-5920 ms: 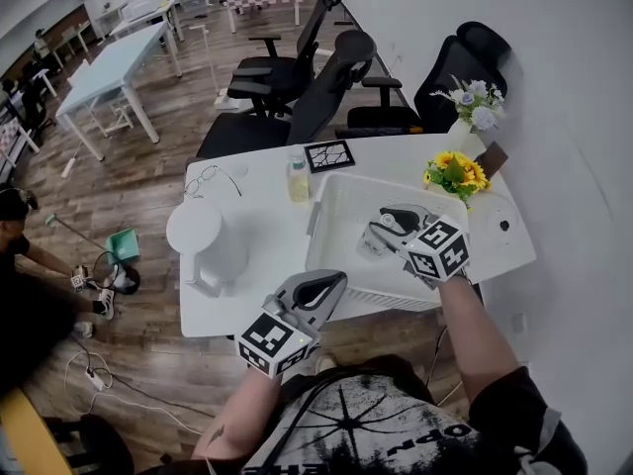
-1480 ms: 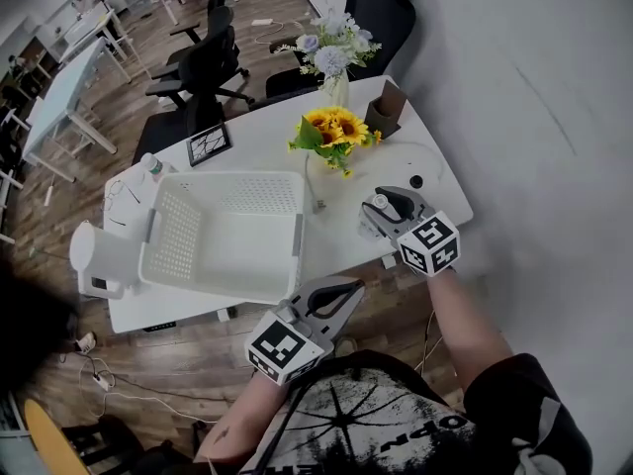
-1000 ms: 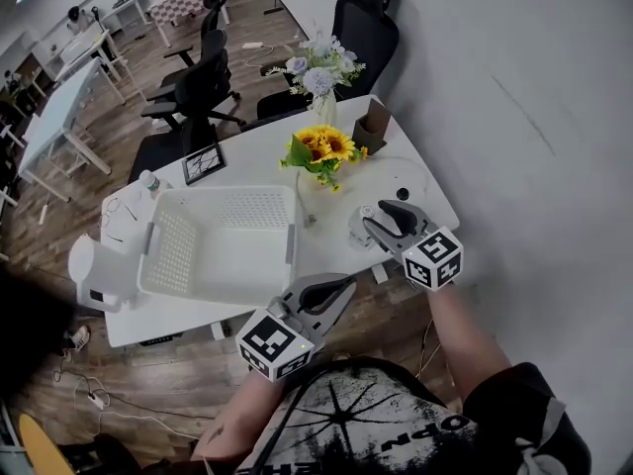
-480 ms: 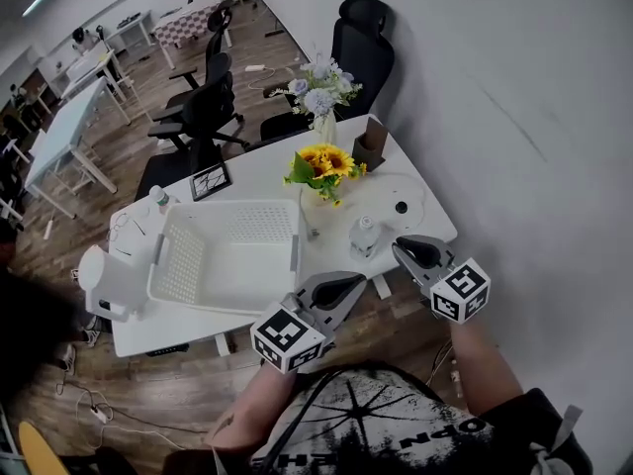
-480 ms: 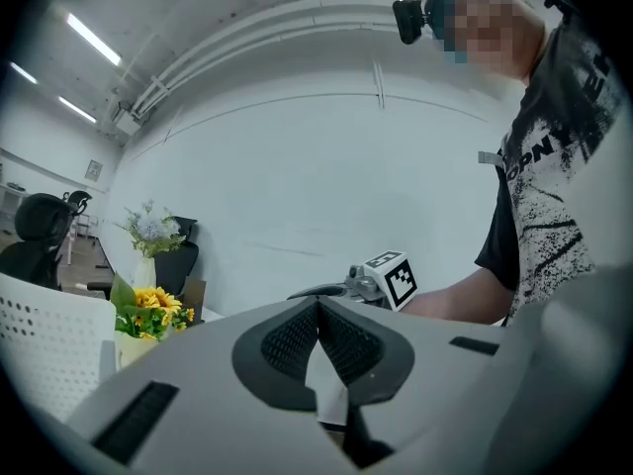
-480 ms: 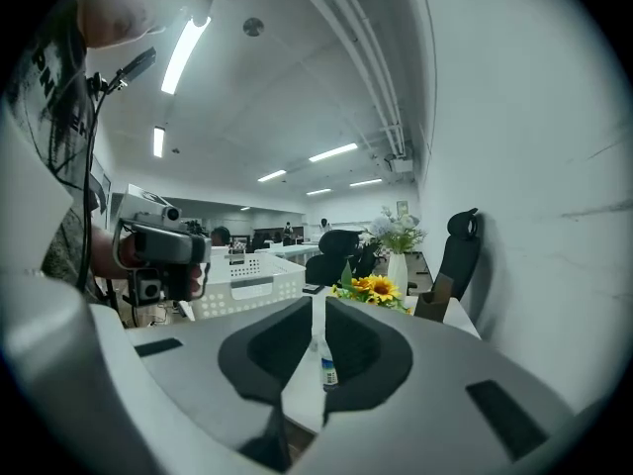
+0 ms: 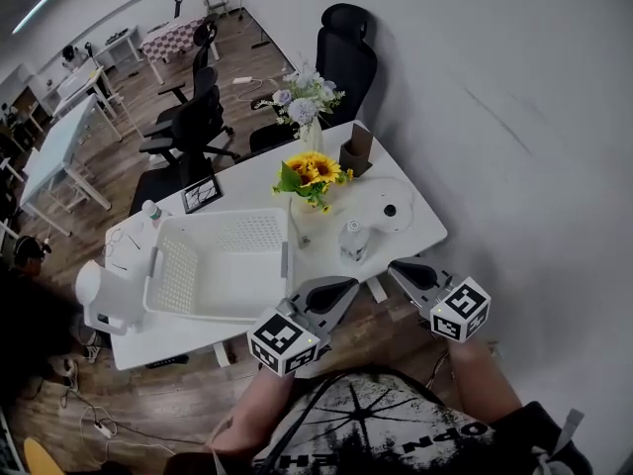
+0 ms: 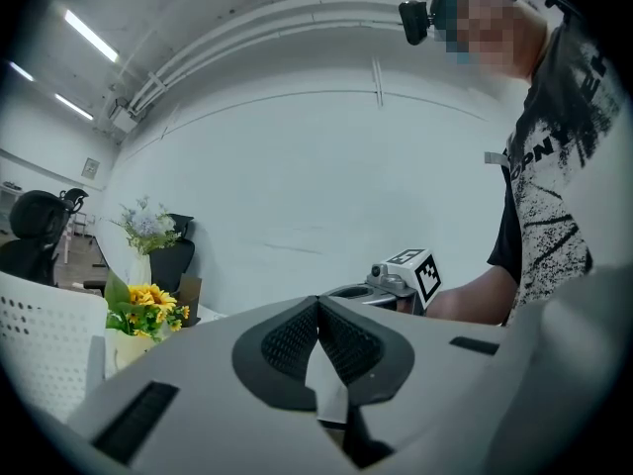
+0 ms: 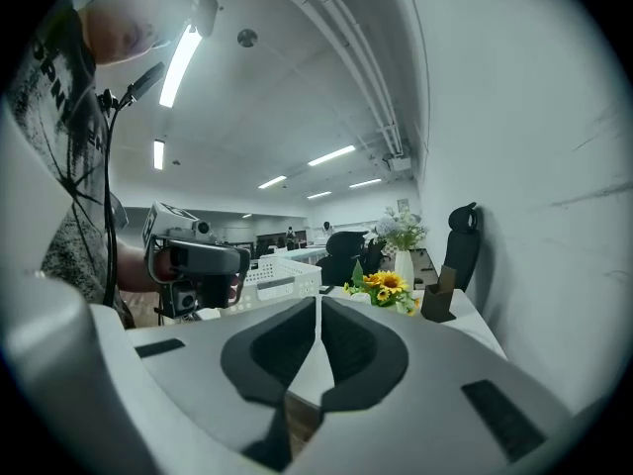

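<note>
Both grippers hang off the near edge of the white table [image 7: 410, 234], touching nothing. My left gripper [image 7: 344, 286] is shut and empty, its pads pressed together in the left gripper view [image 8: 317, 307]. My right gripper [image 7: 398, 266] is also shut and empty, and nearest to a small clear bottle [image 7: 353, 240] standing upright on the table. A big white perforated basket [image 7: 218, 265] lies at the table's middle, to the left of the bottle. Behind the bottle stand the sunflowers [image 7: 312, 176]. Each gripper shows in the other's view: the right one [image 8: 401, 273], the left one [image 9: 193, 260].
A vase of pale flowers [image 7: 302, 107] and a brown box [image 7: 354, 149] stand at the far edge. A white jug [image 7: 104, 300], a bottle [image 7: 150, 213], glasses [image 7: 119, 240] and a small frame [image 7: 201, 194] sit at the left. Black chairs [image 7: 341, 52] stand beyond; a white wall runs along the right.
My right gripper, which stood at the small bottle a second ago, has left it standing on the table and drawn back, jaws now shut. Both grippers sit farther from the table.
</note>
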Demonstrator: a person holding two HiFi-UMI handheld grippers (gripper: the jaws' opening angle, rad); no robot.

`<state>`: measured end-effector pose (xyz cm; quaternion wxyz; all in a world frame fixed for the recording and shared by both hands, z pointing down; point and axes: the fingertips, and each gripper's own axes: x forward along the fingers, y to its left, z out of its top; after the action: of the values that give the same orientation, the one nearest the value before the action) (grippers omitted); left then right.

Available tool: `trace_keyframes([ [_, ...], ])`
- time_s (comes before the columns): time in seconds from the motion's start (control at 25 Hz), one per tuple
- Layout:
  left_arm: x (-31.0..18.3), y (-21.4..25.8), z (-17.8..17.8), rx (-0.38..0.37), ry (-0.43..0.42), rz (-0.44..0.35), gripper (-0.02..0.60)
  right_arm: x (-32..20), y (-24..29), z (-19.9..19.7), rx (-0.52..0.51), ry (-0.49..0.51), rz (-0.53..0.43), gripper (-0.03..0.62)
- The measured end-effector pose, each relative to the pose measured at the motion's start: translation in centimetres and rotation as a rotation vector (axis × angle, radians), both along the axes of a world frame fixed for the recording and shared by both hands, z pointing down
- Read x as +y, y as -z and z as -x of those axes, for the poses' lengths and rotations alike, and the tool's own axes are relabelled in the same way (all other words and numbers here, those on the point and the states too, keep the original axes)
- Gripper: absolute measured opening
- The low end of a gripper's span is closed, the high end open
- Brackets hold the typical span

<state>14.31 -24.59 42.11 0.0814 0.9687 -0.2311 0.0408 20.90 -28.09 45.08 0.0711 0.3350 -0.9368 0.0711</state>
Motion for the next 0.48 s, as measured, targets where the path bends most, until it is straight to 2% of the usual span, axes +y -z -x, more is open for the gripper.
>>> trace_keyframes([
  [0.48,0.7,-0.6,-0.1,-0.028,-0.002,-0.003,0.011,2.3,-1.0,0.5,0.032,0.02,0.004,0.021],
])
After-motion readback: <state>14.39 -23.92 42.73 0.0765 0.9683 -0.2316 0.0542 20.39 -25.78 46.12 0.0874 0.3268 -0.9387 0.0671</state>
